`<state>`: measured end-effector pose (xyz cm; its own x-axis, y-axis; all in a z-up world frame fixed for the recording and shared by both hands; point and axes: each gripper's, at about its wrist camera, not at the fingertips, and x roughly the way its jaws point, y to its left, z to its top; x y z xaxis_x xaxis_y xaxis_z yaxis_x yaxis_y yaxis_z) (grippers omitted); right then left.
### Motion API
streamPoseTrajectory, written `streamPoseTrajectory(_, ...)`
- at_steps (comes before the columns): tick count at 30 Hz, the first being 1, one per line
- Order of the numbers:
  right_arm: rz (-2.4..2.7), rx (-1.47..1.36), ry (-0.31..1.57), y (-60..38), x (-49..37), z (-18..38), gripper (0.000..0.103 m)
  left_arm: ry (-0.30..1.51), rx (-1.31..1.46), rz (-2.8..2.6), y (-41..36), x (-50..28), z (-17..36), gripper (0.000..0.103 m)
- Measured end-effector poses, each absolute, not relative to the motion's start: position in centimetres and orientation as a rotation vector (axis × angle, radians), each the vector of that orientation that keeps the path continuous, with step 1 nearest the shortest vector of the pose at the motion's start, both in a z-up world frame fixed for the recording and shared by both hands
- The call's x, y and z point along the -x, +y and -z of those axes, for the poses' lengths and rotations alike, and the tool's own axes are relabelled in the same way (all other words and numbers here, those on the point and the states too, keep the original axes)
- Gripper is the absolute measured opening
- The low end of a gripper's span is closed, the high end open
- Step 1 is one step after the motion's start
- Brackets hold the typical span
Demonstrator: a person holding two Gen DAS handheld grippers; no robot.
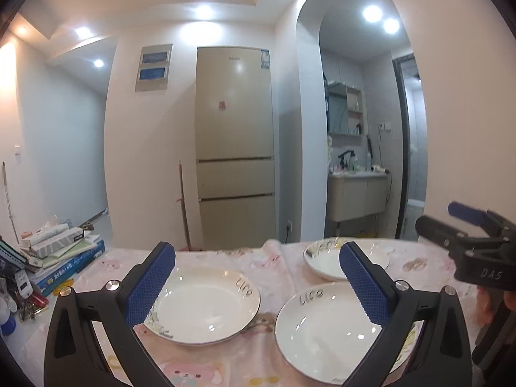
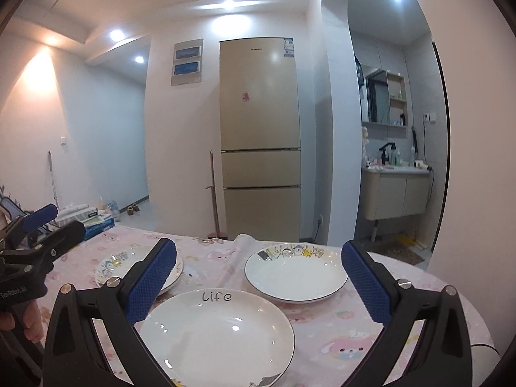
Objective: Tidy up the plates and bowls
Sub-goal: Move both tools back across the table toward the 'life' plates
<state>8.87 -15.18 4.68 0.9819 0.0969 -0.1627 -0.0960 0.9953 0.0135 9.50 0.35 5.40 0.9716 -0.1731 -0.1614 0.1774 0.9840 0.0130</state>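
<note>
three white plates on the pink tablecloth (image 2: 322, 329), none held. right gripper (image 2: 258, 282) jaws wide, empty, hovering over the near "life" plate (image 2: 219, 332); cartoon-rim plate (image 2: 296, 274) just beyond it to the right, third plate (image 2: 113, 266) behind its left finger. left gripper (image 1: 258, 285) also wide and empty, left plate (image 1: 206, 306) and near plate (image 1: 322, 332) below its fingers.

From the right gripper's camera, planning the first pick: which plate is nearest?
The plate marked "life", directly between the right gripper's open jaws; the other two sit farther back.
</note>
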Motion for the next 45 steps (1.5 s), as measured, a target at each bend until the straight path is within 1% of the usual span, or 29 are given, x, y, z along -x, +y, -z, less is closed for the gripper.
streamPoseTrajectory(1,-0.108,0.012,0.160,-14.9,-9.0,-4.3,0.094,0.176,-0.026,0.174,0.3,-10.0,-4.7,0.103)
streamPoseTrajectory(4,-0.111,0.055,0.200,-14.5,-9.9,-3.4,0.094,0.244,0.002,0.182,0.6,-11.4,-3.6,0.103)
streamPoseTrajectory(6,-0.115,0.022,0.246,-15.0,-10.7,-2.9,0.094,0.322,0.033,0.213,1.0,-12.4,-2.6,0.103)
streamPoseTrajectory(8,-0.158,-0.047,0.324,-15.9,-11.6,-2.2,0.094,0.374,0.035,0.220,1.2,-13.0,-1.7,0.103)
streamPoseTrajectory(11,-0.229,-0.140,0.504,-17.1,-13.9,-0.7,0.093,0.421,0.060,0.219,1.1,-13.7,-1.0,0.103)
streamPoseTrajectory(12,-0.223,-0.180,0.534,-17.7,-14.4,-0.2,0.090,0.423,0.066,0.223,1.1,-13.8,-0.8,0.103)
streamPoseTrajectory(13,-0.214,-0.204,0.543,-18.2,-14.7,0.1,0.087,0.416,0.063,0.216,1.0,-13.7,-0.7,0.103)
streamPoseTrajectory(17,-0.161,-0.193,0.551,-19.1,-15.0,0.6,0.087,0.359,-0.029,0.162,0.0,-13.0,-0.3,0.103)
streamPoseTrajectory(21,-0.096,-0.114,0.594,-18.5,-15.7,0.8,0.087,0.387,-0.132,0.143,-1.5,-13.3,0.3,0.103)
streamPoseTrajectory(30,-0.056,-0.087,0.650,-18.6,-16.6,2.6,0.087,0.416,-0.104,0.160,-1.2,-13.6,0.5,0.103)
streamPoseTrajectory(33,-0.008,-0.025,0.641,-18.1,-16.9,3.4,0.087,0.406,-0.080,0.163,-0.9,-13.5,0.3,0.103)
streamPoseTrajectory(35,-0.015,-0.005,0.669,-17.7,-17.3,3.9,0.087,0.389,-0.065,0.141,-0.4,-13.3,0.1,0.103)
streamPoseTrajectory(45,-0.007,-0.016,0.673,-18.0,-17.1,3.7,0.087,0.414,-0.096,0.123,-0.9,-13.7,0.3,0.103)
